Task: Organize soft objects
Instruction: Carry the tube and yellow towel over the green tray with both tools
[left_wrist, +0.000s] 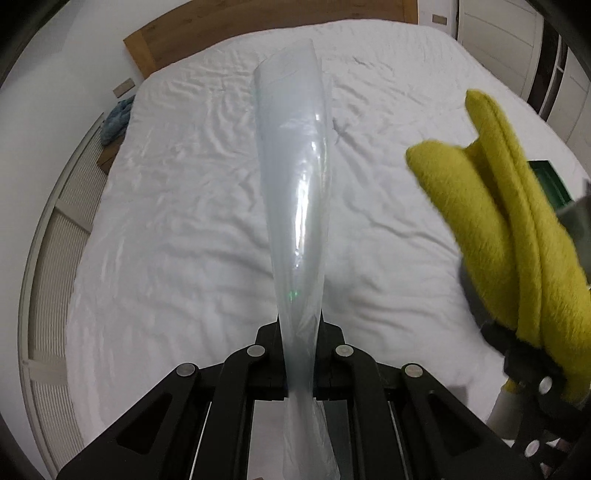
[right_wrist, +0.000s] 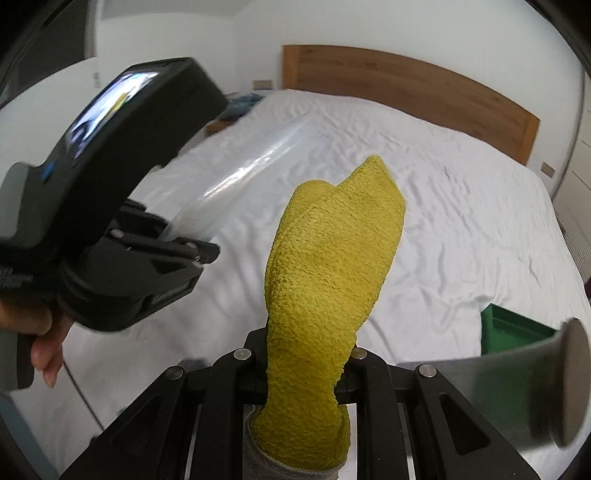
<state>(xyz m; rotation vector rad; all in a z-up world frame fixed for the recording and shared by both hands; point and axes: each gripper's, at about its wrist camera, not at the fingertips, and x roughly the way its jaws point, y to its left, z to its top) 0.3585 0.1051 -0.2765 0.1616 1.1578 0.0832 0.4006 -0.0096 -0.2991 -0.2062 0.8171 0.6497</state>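
Your left gripper (right_wrist: 207, 254) holds the bag (left_wrist: 295, 192) left of the cloth (right_wrist: 332, 266) over the bed (left_wrist: 184, 221), bin (right_wrist: 509, 328) at right.

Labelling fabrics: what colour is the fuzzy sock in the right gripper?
Mustard yellow sock, grey at the cuff; clearest in the right wrist view.

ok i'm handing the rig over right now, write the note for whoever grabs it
Left gripper: jaws shut on the clear plastic bag, which hangs off the white bed.
Right gripper: jaws shut on the yellow fuzzy sock, also held in the air, beside the bag.
Green bin sits at the bed's near right edge; what is in it cannot be seen.
Done: bag and sock both picked up.
Left: the sock is not in the bag yet; the bag's mouth probably needs opening first, then feed the sock in. Blue cloth lies beside the bed's far left.
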